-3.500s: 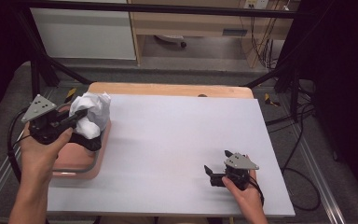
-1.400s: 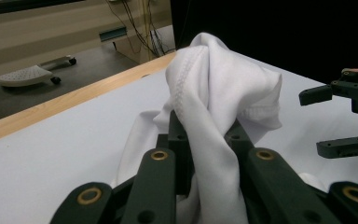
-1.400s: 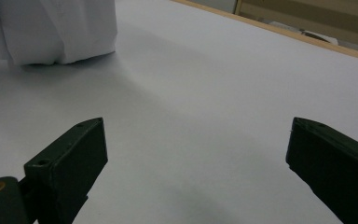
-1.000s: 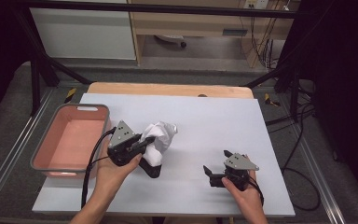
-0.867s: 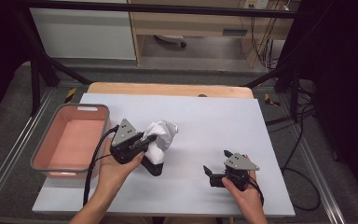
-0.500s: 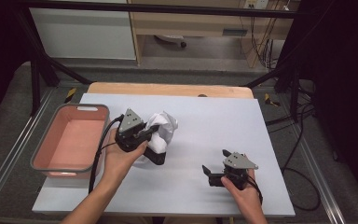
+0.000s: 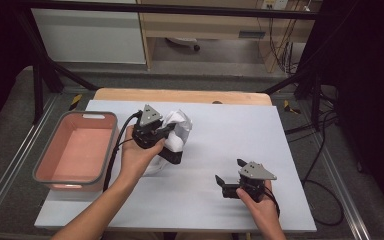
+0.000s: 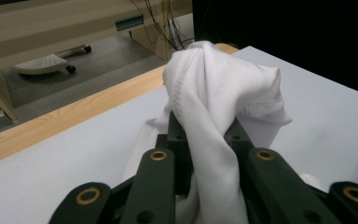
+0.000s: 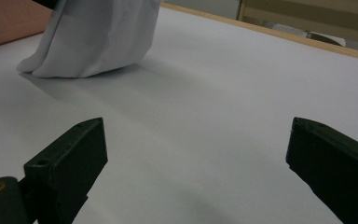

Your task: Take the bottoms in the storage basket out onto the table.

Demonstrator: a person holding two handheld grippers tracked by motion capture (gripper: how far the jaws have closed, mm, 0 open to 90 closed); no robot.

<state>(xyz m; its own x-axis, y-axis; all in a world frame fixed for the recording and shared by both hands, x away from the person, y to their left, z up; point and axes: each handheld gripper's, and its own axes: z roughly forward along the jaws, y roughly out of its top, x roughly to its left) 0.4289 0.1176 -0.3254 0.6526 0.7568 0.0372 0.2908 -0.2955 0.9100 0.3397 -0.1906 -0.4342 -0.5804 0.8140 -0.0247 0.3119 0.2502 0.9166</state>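
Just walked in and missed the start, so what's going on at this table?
A person is working with a pair of hand-held tongs. The left tongs are clamped on a bunched white cloth, holding it over the middle of the white table with its lower end on the surface. The pink bin at the left sits empty. The right tongs rest low near the front edge, jaws wide apart with nothing between them.
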